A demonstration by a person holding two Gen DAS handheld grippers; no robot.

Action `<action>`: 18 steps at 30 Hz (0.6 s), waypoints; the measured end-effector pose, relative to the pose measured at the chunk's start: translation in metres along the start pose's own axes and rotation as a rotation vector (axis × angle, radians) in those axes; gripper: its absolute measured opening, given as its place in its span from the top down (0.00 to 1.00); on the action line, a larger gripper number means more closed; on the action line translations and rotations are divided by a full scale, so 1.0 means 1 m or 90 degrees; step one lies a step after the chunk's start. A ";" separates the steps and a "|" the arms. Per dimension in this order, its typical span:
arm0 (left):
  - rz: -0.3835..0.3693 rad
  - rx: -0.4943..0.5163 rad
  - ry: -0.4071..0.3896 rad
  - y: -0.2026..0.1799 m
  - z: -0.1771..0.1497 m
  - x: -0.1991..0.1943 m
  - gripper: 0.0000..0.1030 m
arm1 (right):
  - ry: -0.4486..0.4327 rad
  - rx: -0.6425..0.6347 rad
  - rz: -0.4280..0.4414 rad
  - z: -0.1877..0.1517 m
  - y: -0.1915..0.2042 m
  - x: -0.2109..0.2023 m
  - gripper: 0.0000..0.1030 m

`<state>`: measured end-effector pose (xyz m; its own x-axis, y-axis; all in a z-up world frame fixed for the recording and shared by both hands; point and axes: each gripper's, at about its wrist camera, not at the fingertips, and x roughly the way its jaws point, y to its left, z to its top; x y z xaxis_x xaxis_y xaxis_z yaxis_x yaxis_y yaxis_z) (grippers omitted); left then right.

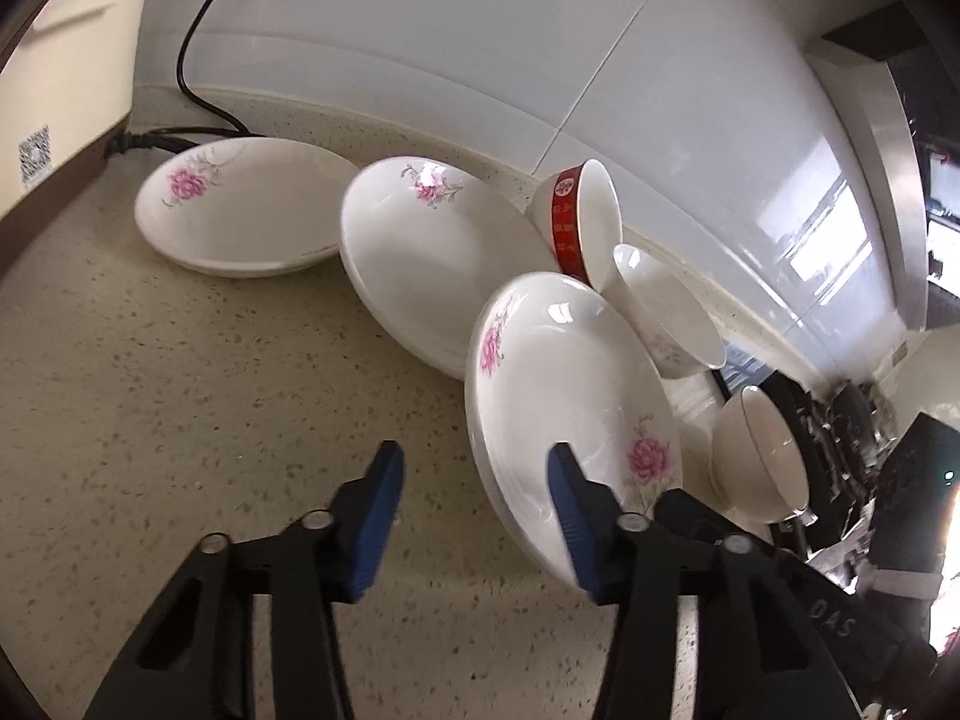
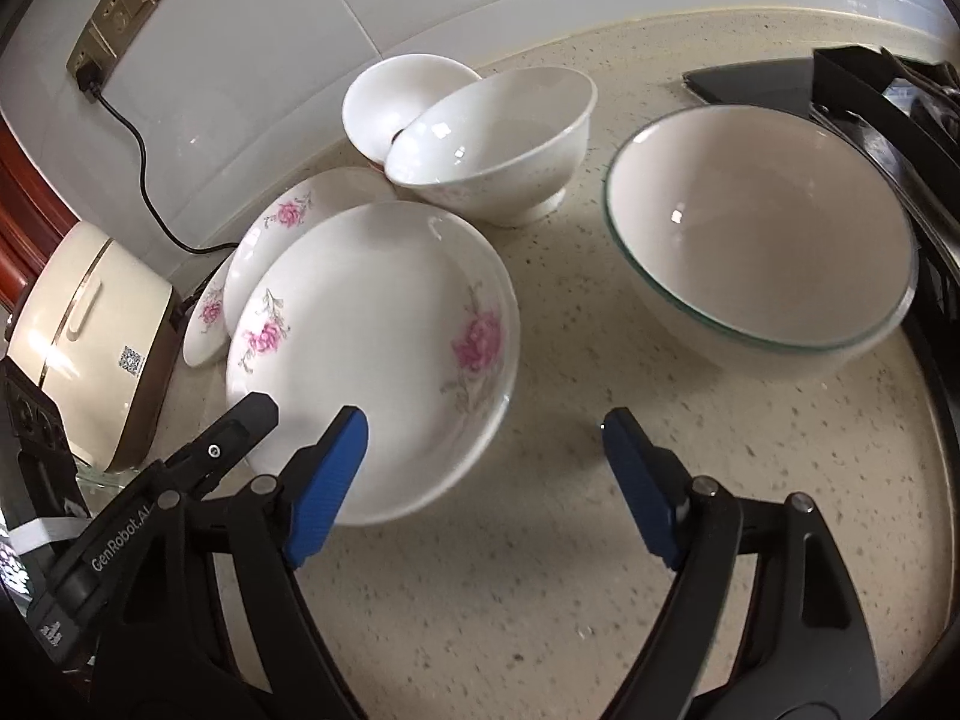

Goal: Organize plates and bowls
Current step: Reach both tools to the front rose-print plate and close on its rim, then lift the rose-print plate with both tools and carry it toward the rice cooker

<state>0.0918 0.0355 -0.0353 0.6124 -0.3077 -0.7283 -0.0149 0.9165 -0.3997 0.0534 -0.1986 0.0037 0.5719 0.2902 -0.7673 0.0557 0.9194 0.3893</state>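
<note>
"GenRobot.AI" is read at lower left on the left tool (image 2: pixel 258 414). Both it and the right tool (image 2: pixel 483 474) are held wide over the speckled surface (image 2: pixel 540 570), a plate (image 2: pixel 384 348) nearby

- Both views were bright and evenly lit, daylight entering from the right in the left wrist view.
- Window glare streaked the glossy wall tiles (image 1: pixel 828 228).
- Small highlights dotted the nearest plate (image 2: pixel 372 360).
- Soft shadows lay on the countertop (image 2: pixel 540 570).
- Fisheye distortion bent straight lines; corners were vignetted black.
- The far right edge looked blurred and overexposed.
</note>
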 end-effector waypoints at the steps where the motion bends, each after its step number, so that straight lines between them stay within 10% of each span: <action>1: -0.002 0.002 -0.002 0.000 0.000 0.001 0.57 | -0.009 -0.005 -0.008 0.001 0.002 0.002 0.24; 9: -0.026 0.002 0.016 -0.002 -0.001 0.007 0.85 | -0.027 -0.033 -0.035 0.009 0.013 0.024 0.66; 18: -0.004 0.034 0.000 -0.009 -0.006 0.004 0.85 | -0.037 -0.036 -0.026 -0.001 0.005 0.015 0.72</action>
<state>0.0894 0.0245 -0.0376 0.6123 -0.3140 -0.7255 0.0311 0.9266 -0.3748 0.0614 -0.1893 -0.0058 0.6170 0.2381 -0.7501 0.0344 0.9441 0.3280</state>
